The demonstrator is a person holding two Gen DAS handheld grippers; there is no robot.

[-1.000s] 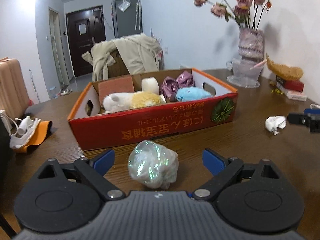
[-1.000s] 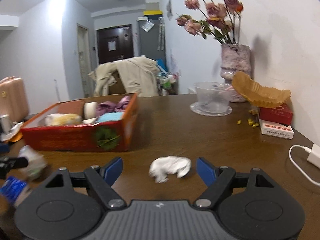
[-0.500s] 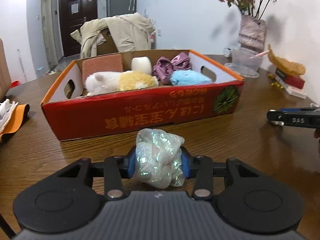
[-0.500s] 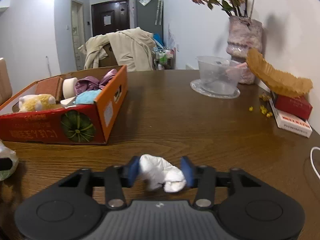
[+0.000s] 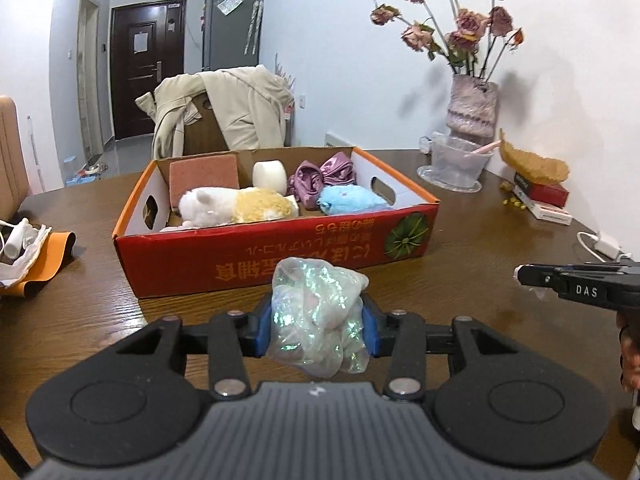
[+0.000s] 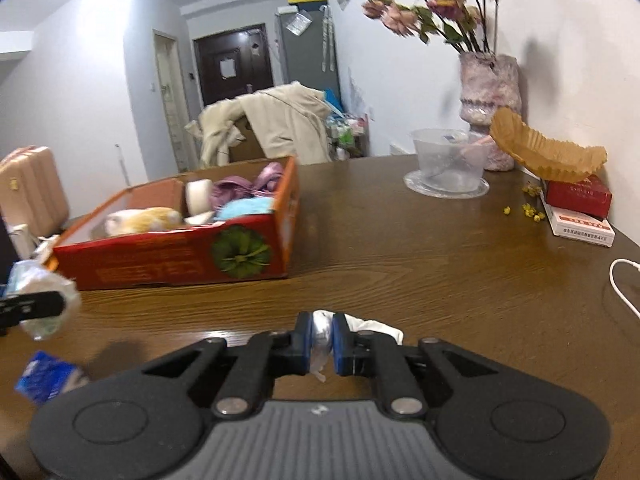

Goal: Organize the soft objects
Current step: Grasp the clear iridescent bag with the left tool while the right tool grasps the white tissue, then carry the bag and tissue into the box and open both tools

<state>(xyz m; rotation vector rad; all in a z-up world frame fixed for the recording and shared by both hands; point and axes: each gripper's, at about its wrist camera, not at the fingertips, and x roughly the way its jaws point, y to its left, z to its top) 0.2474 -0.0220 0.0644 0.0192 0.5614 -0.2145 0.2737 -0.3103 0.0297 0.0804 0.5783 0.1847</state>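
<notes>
**Left wrist view: both grippers loaded in front of the red box**

Left wrist view, far left: orange cloth (image 5: 52,248) with crumpled white paper on the wooden worktop (image 5: 472,264). Centre: red cardboard box (image 5: 276,256) holding a white-and-yellow plush (image 5: 236,208), pink sponge (image 5: 204,178), white roll (image 5: 270,176), purple satin fabric (image 5: 322,178) and blue fluffy toy (image 5: 352,200). Just in front of the box: left gripper (image 5: 318,330), blue fingers (image 5: 264,328) clamped on an iridescent plastic wad (image 5: 316,320), raised off the worktop. Right: vase of dried roses (image 5: 474,110), clear bowl (image 5: 454,164).

Right wrist view, left edge: same wad (image 6: 42,296), blurred. Centre: right gripper (image 6: 320,344), fingers (image 6: 304,344) nearly together, pinching a crumpled white tissue (image 6: 370,326) low over the worktop, well right of the box (image 6: 180,260). Right: red packet (image 6: 578,196), white cable (image 6: 618,280).
</notes>
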